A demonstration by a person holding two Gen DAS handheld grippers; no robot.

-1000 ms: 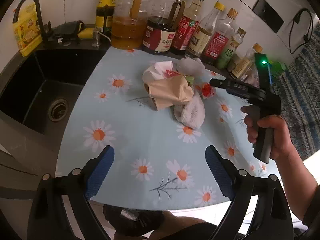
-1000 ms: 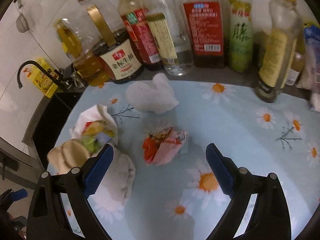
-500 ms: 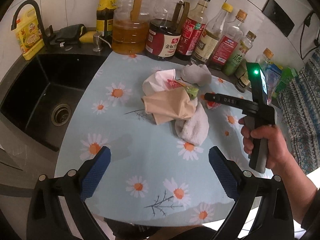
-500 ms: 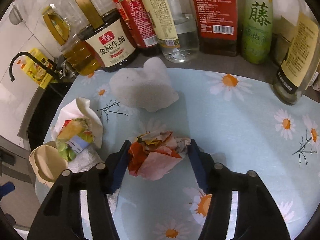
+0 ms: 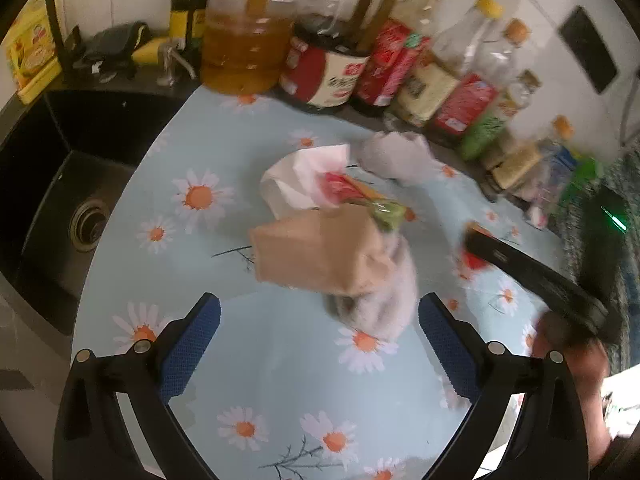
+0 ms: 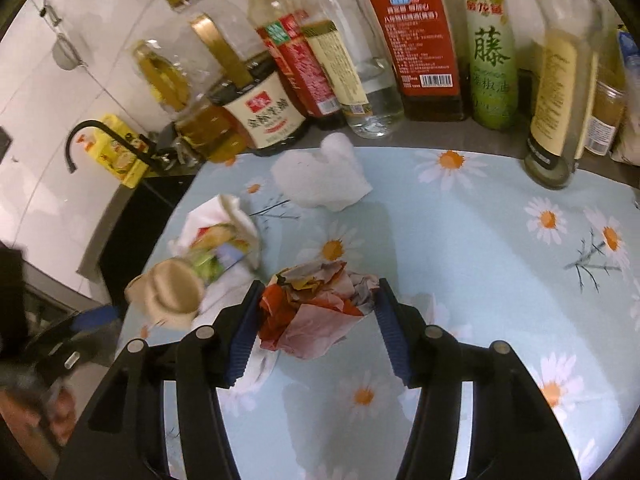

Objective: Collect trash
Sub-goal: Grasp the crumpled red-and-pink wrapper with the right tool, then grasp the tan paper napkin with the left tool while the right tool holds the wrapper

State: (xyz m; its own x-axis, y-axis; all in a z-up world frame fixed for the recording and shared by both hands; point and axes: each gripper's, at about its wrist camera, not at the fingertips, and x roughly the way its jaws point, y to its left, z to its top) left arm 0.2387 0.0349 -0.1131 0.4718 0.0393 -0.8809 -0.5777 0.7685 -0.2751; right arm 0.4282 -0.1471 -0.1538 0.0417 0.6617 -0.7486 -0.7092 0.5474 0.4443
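On the counter point(image 5: 280, 380), the paper bag point(image 5: 320, 256) is the landmark: a sink point(image 5: 60, 200) lies to its left, a row of bottles point(image 5: 340, 76) behind it, a crumpled tissue point(image 5: 396, 156) behind and to its right, a wrapper wad point(image 6: 320, 312) further right.

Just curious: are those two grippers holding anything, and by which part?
The right gripper clamps the crumpled wrapper by its two sides. The left gripper is open, holding nothing.
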